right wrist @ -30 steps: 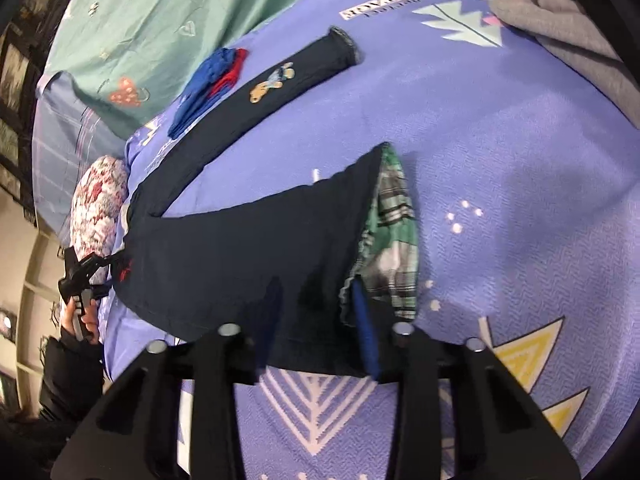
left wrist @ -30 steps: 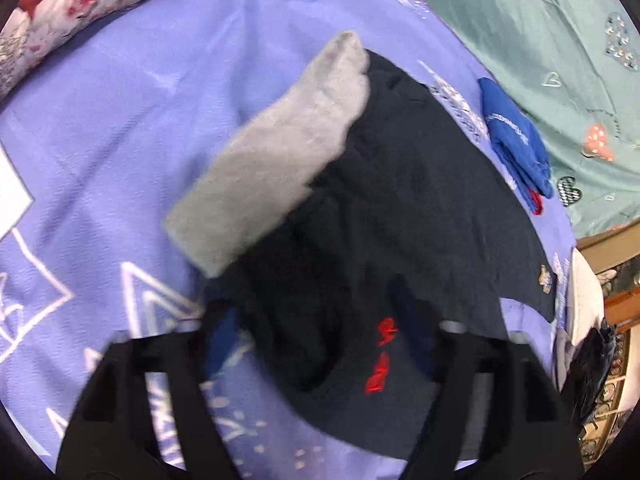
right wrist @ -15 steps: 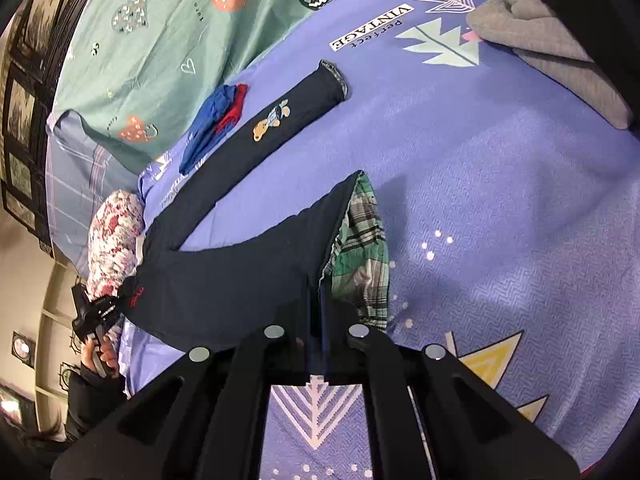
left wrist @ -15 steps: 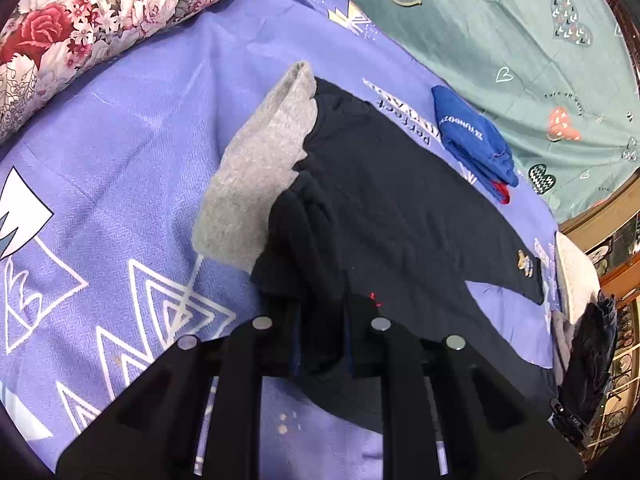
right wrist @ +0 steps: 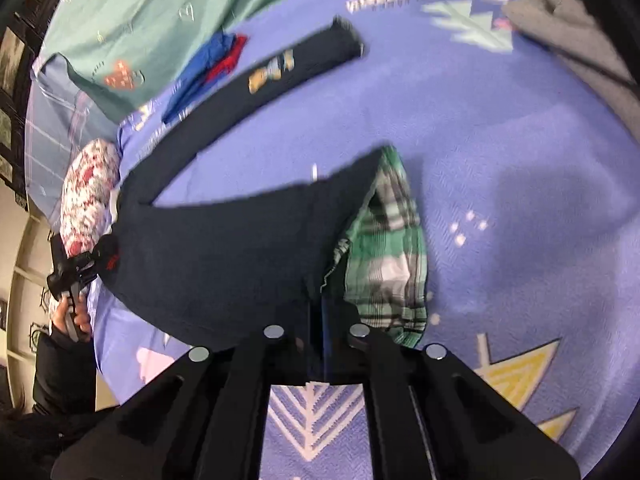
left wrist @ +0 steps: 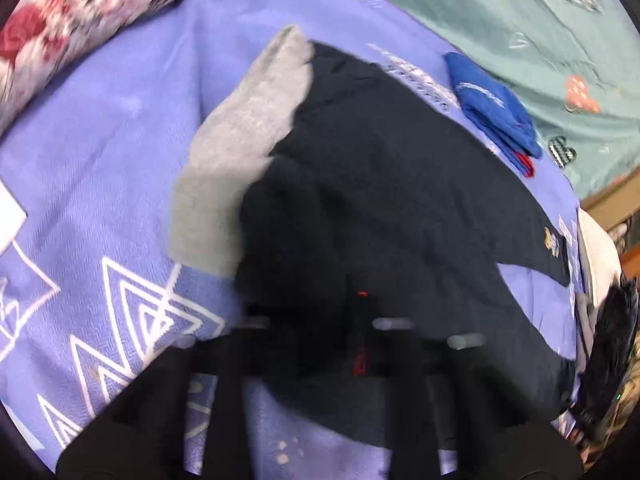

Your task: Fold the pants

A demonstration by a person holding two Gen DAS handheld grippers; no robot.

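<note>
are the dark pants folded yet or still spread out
Spread out: the dark pants lie open on the purple sheet, legs apart, far leg stretched away.

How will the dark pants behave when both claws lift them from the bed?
The dark pants will probably sag between the left claw and right claw, since the cloth already bunches there. The free leg lying flat would likely trail behind. They seem light.
</note>
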